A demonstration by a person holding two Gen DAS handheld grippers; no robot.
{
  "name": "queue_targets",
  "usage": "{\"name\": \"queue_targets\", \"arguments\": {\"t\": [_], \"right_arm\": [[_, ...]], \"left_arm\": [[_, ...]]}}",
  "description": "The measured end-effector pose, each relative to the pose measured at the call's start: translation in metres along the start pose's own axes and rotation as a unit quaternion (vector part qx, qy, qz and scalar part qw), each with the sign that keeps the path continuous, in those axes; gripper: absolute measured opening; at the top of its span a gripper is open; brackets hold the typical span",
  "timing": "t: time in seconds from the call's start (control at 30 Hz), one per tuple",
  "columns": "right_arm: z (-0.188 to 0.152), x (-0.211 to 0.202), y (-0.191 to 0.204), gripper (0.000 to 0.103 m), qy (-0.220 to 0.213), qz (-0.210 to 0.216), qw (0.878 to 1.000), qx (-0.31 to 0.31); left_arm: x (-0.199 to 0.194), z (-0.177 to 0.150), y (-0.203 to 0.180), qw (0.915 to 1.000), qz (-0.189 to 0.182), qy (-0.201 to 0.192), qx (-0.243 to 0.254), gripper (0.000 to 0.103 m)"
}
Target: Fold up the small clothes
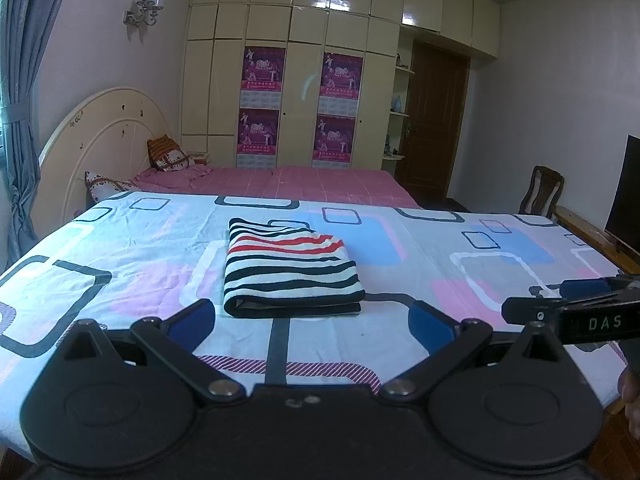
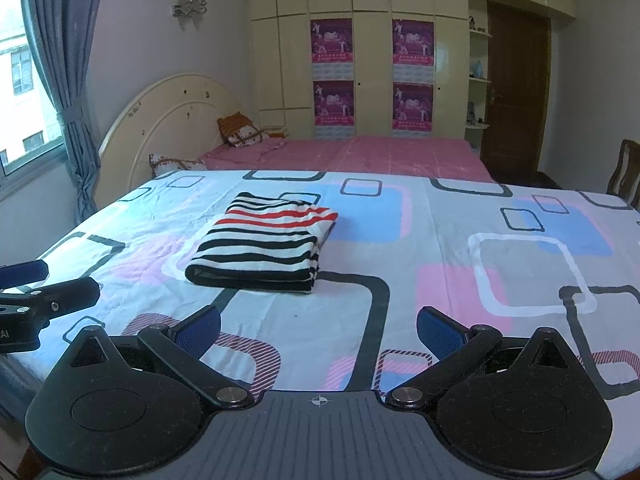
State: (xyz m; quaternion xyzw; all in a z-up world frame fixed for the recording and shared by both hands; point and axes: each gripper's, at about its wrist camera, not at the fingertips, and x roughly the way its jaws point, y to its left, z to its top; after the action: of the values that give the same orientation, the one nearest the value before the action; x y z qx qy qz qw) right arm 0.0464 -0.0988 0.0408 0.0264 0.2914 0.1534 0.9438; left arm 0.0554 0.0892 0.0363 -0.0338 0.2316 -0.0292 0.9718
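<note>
A small garment (image 1: 290,268) with black, white and red stripes lies folded into a neat rectangle on the patterned sheet (image 1: 120,248). It also shows in the right wrist view (image 2: 264,242), left of centre. My left gripper (image 1: 312,318) is open and empty, just short of the garment's near edge. My right gripper (image 2: 318,332) is open and empty, nearer the bed's front edge and to the right of the garment. The right gripper shows at the right edge of the left wrist view (image 1: 532,300). The left gripper shows at the left edge of the right wrist view (image 2: 60,280).
A pink bed (image 2: 360,152) with pillows (image 2: 240,134) and a cream headboard (image 2: 168,120) lies behind. A wardrobe with posters (image 2: 360,60), a brown door (image 2: 516,92) and a wooden chair (image 1: 542,194) stand at the back. A dark screen (image 1: 626,192) is at the right. Curtains (image 2: 68,60) hang left.
</note>
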Motion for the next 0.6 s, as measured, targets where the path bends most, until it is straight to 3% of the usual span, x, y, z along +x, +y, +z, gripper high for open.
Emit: {"name": "queue_targets", "arguments": {"t": [0.6], "right_arm": [[0.0012,0.0001,-0.0011,0.103,0.0,0.0,1.0,0.0]], "left_arm": [[-0.0032,0.0016,0.0016,1.0,-0.003,0.0,0.003,0.103]]}}
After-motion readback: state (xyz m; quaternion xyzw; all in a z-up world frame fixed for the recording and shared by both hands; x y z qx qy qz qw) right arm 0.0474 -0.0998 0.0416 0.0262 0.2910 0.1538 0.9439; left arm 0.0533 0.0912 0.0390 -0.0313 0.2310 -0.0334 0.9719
